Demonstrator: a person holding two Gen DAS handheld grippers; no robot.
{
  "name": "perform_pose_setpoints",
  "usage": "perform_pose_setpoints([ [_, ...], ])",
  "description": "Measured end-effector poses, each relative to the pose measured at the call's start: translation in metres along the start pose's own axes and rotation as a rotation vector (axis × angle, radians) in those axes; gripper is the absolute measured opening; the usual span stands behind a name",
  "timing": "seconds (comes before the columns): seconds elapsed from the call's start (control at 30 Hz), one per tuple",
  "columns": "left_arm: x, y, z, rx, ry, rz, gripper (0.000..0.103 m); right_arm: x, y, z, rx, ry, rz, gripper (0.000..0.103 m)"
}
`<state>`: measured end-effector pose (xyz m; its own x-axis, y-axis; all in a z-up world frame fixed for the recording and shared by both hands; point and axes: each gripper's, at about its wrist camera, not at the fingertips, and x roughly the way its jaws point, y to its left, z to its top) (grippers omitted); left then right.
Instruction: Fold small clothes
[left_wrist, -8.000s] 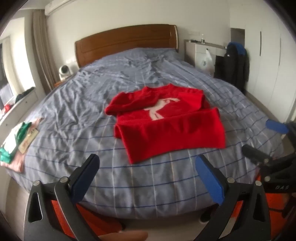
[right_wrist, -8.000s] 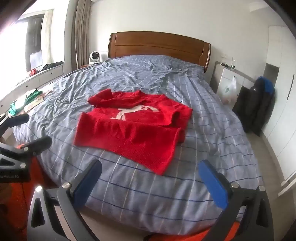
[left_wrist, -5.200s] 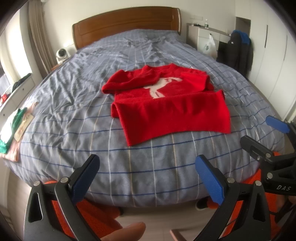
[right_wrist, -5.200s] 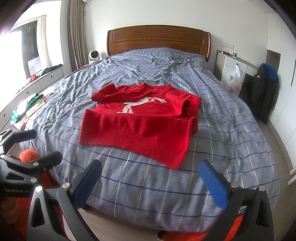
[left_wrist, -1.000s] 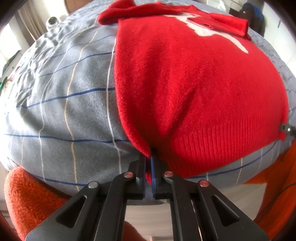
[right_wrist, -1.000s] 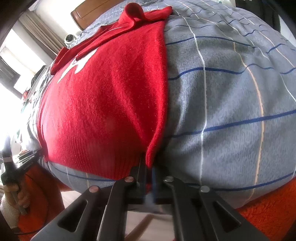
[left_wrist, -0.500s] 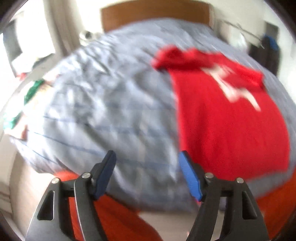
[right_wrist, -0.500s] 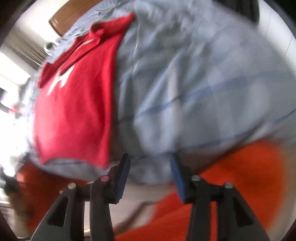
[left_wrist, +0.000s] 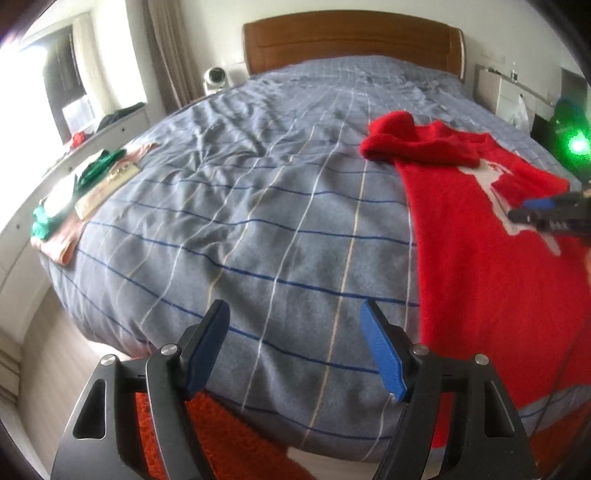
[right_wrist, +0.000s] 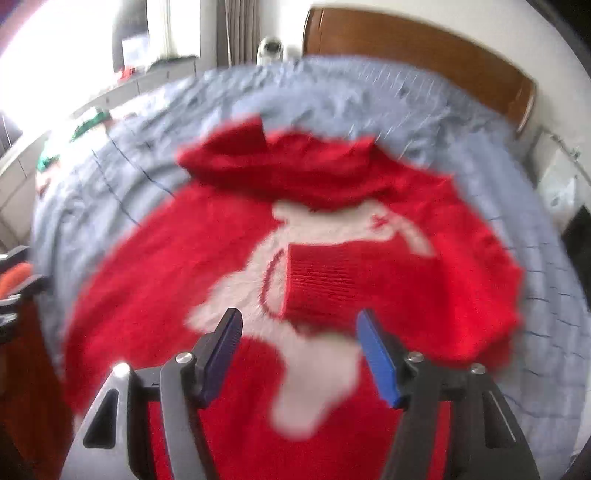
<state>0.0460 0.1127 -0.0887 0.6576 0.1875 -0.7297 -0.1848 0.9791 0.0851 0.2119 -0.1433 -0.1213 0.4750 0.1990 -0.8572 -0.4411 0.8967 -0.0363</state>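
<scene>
A red sweater with a white animal figure lies spread flat at the foot of the bed, its hem at the bed's edge. In the right wrist view the sweater fills the frame, both sleeves folded across the chest; the right sleeve cuff lies on the white figure. My left gripper is open and empty over the bedcover, left of the sweater. My right gripper is open and empty just above the sweater's middle, near the cuff. It also shows in the left wrist view.
The bed has a grey-blue checked cover and a wooden headboard. A small pile of green and pink clothes lies at the bed's left edge. An orange rug lies below the foot. A white nightstand stands at the right.
Both grippers let go of the sweater's hem and opened. The left one swung left over the bare cover. The right one moved up over the sweater's middle.
</scene>
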Motion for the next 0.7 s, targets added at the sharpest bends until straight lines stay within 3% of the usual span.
perform_pose_setpoints([
  [0.03, 0.000, 0.003, 0.000, -0.012, 0.008, -0.010, 0.075, 0.003, -0.009, 0.000, 0.041, -0.009, -0.001, 0.031],
  [0.1, 0.001, 0.007, -0.002, -0.031, 0.021, -0.023, 0.075, -0.009, -0.040, -0.002, 0.209, -0.065, -0.003, 0.006],
  [0.17, 0.004, 0.011, -0.002, -0.052, 0.037, -0.034, 0.075, -0.038, -0.080, -0.012, 0.338, -0.144, -0.009, 0.006],
  [0.27, 0.008, 0.013, -0.001, -0.071, 0.056, -0.048, 0.075, -0.089, -0.153, -0.041, 0.468, -0.226, -0.114, 0.006],
  [0.43, 0.008, 0.007, -0.002, -0.053, 0.052, -0.036, 0.075, -0.168, -0.292, -0.137, 0.766, -0.257, -0.327, 0.006],
  [0.57, 0.010, -0.006, -0.004, -0.001, 0.051, -0.006, 0.075, -0.186, -0.344, -0.217, 0.943, -0.208, -0.391, 0.006],
  [0.7, 0.010, -0.016, -0.006, 0.049, 0.043, 0.023, 0.075, -0.170, -0.358, -0.262, 1.074, -0.182, -0.354, 0.006],
])
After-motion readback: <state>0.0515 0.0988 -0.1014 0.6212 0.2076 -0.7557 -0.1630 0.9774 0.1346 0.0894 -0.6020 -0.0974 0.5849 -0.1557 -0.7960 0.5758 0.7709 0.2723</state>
